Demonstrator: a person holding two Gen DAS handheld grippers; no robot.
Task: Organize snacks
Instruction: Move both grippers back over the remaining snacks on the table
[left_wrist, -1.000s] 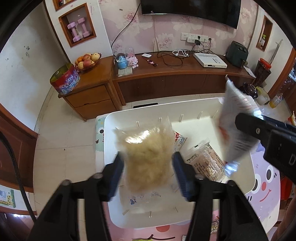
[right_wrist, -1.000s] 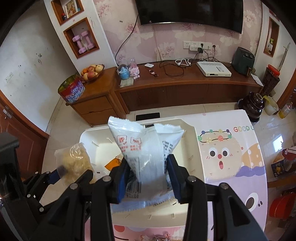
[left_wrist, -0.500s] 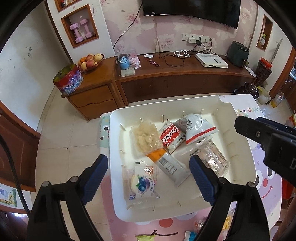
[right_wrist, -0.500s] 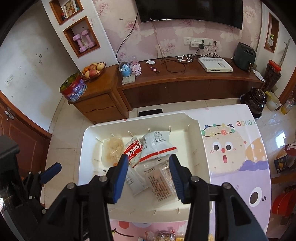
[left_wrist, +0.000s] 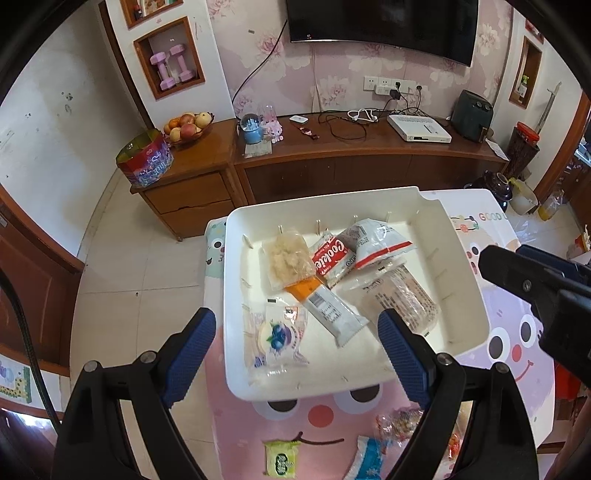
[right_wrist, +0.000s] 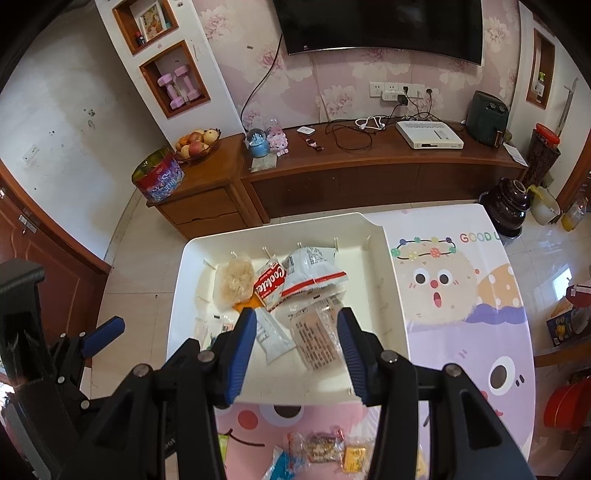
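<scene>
The shallow white plastic tray (left_wrist: 465, 280) sits on a worktop (right_wrist: 461, 317) covered in pastel pink and lilac cartoon faces with dotted yellow patches. Inside the tray lie a clear packet of pale beige floss (left_wrist: 287, 259), a red-and-white packet lettered "Cookie" (left_wrist: 330, 258), a white pouch with a red band (left_wrist: 376, 242), an orange-and-white wrapper (left_wrist: 325, 304), a clear bag with a blueberry print (left_wrist: 277, 334) and a clear bag printed with black text (left_wrist: 400, 299). Both black tongs, left (left_wrist: 297, 350) and right (right_wrist: 295, 349), carry blue textured pads (left_wrist: 192, 354). Near the worktop's front edge lies a lime-green packet (left_wrist: 282, 458).
</scene>
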